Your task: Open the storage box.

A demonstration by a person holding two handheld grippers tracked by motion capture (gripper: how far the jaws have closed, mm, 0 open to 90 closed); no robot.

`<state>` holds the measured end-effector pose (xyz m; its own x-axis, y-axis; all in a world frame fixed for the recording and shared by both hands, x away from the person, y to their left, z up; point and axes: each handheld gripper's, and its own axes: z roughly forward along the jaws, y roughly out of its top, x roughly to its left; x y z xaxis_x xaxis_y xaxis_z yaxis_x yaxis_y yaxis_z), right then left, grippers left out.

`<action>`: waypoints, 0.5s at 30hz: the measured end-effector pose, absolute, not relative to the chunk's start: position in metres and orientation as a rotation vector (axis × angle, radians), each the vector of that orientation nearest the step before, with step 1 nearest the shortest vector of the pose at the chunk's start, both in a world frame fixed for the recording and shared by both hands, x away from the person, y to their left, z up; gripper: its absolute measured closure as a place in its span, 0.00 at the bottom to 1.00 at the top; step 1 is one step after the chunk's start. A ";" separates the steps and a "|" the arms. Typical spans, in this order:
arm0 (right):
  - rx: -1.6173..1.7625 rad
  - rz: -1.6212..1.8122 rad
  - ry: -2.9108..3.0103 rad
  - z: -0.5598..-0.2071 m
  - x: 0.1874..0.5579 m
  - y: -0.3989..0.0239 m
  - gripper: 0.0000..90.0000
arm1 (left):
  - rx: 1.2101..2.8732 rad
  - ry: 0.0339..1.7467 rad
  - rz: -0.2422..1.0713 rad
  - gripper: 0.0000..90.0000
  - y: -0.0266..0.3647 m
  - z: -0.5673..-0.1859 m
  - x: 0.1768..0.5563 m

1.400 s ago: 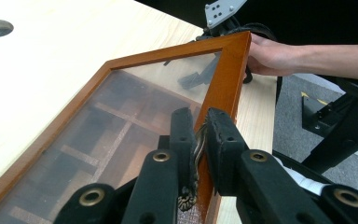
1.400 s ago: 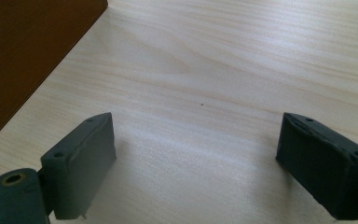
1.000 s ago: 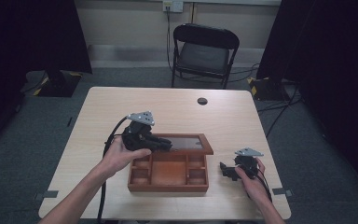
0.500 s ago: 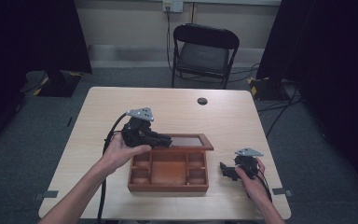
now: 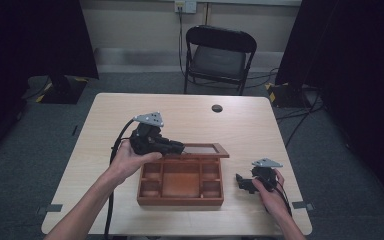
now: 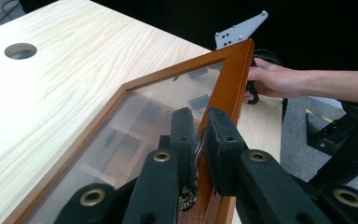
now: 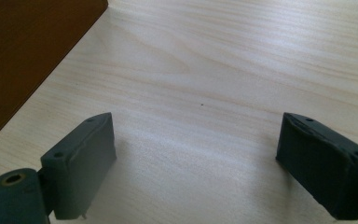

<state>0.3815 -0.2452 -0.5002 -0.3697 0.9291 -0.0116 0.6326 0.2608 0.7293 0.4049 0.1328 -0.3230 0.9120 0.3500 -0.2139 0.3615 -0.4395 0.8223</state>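
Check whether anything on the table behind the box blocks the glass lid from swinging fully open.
Nothing visible does. The left tool is shut on the lid by its latch, and the table behind the box is bare; its cable hole sits farther back.

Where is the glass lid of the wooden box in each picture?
High view: the glass lid stands raised at the far edge of the wooden box, mid-table, with the left claw shut on it.
Left gripper view: it runs slantwise across the middle, its frame pinched between the jaws.
Right gripper view: the lid is not in this picture.
Shared landmark: the pale wooden table.
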 end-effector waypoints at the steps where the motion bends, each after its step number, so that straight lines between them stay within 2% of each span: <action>1: 1.414 0.898 2.096 -0.500 0.382 -0.245 0.12 | 2.064 0.512 -0.016 0.91 0.133 -0.323 0.405; 15: 1.414 0.898 2.095 -0.500 0.382 -0.245 0.12 | 2.035 0.508 -0.003 0.91 0.135 -0.321 0.409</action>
<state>0.3815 -0.2452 -0.5002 -0.3696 0.9291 -0.0114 0.6327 0.2606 0.7293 0.4091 0.1350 -0.3210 0.9118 0.3519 -0.2117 0.3545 -0.4143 0.8382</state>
